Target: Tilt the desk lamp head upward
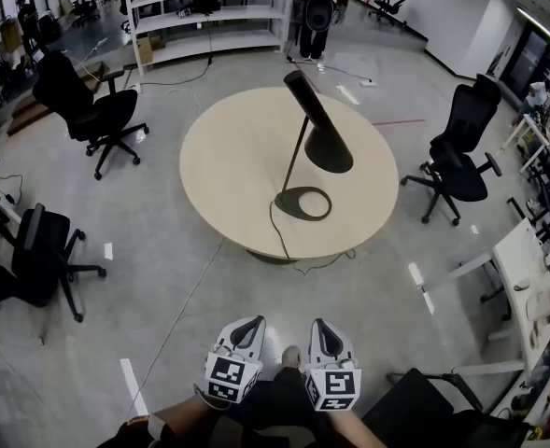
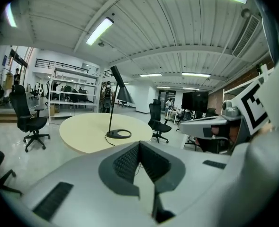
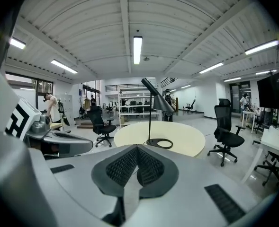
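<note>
Nearest, the left hand-held gripper point(image 1: 252, 325) and the right hand-held gripper point(image 1: 319, 328) hung side by side, each with jaws pressed together on nothing. Well ahead, the desk lamp point(image 1: 329, 146) stood on the round desk point(image 1: 228, 157), its head point(image 1: 304, 96) angled downward.

The lamp cord point(image 1: 275, 228) drops over the tabletop's point(image 1: 228, 157) six o'clock edge, its far end hidden underneath the rim.

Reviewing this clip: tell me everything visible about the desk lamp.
The desk lamp is matte black, apparently metal. Its ring-shaped base sits flat on the round beige table, a thin stem leans up from it, and the long conical head angles downward. Its cord trails over the table's near edge. Nothing else touches it.
</note>
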{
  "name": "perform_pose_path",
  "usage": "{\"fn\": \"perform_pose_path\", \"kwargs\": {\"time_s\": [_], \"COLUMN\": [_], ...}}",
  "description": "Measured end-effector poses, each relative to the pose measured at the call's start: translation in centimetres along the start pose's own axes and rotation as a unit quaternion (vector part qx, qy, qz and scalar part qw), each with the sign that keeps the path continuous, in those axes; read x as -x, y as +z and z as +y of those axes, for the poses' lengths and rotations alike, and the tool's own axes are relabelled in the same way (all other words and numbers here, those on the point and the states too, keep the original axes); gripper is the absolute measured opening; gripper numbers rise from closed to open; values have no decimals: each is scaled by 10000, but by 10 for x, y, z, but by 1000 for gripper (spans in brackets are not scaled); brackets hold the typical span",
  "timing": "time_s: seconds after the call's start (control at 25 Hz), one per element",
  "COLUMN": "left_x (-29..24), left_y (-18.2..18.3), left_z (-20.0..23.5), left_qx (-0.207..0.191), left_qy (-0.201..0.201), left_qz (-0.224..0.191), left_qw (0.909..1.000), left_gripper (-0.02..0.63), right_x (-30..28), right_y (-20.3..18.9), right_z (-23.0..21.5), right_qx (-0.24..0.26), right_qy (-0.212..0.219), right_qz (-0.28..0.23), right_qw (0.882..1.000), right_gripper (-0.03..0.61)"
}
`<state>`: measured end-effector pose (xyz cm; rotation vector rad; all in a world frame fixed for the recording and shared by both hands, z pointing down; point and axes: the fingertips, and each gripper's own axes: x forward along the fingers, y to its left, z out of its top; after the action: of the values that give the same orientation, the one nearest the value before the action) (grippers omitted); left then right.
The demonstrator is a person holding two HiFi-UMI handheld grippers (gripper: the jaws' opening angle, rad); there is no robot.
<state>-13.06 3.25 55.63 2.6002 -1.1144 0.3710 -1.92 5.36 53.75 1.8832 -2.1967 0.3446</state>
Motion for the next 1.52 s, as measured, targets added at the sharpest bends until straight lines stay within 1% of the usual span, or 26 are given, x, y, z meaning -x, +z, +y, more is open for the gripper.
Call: {"fn": "perform_pose_path", "kwargs": {"time_s": [0.28, 0.4, 0.52, 0.72, 0.84, 1.04, 1.2, 1.36, 1.52], "left_x": [-80, -108, -129, -147, -162, -182, -209, -224, -240], "left_y": [51, 64, 68, 74, 80, 94, 122, 152, 175], "left_z": [-20, -29, -35, -22, -12, 20, 57, 97, 124], "left_qx": [-87, -103, -104, -108, -118, -68, -91, -176, -259], "left_qy": [388, 551, 722, 947, 991, 815, 502, 160, -169], "left_qz": [-151, -207, -222, -156, -181, -173, -288, -400, -453], "left_qw": [9991, 9982, 9971, 9953, 9948, 9965, 9983, 9989, 9985], "left_gripper": [46, 48, 47, 48, 46, 47, 48, 48, 48], "right_x": [-46, -61, -74, -96, -113, -148, -187, -225, -253], "right_y": [30, 38, 41, 46, 45, 60, 83, 110, 124], "right_z": [-81, -111, -137, -154, -165, -166, -168, -158, -161], "right_qx": [39, 54, 113, -18, 0, 29, 26, -52, -203], "right_qy": [449, 660, 808, 899, 886, 730, 441, 133, -161], "right_qz": [-193, -247, -283, -275, -234, -167, -186, -241, -210], "right_qw": [9988, 9975, 9963, 9956, 9958, 9972, 9989, 9996, 9994], "right_gripper": [14, 14, 14, 14, 14, 14, 14, 14, 14]}}
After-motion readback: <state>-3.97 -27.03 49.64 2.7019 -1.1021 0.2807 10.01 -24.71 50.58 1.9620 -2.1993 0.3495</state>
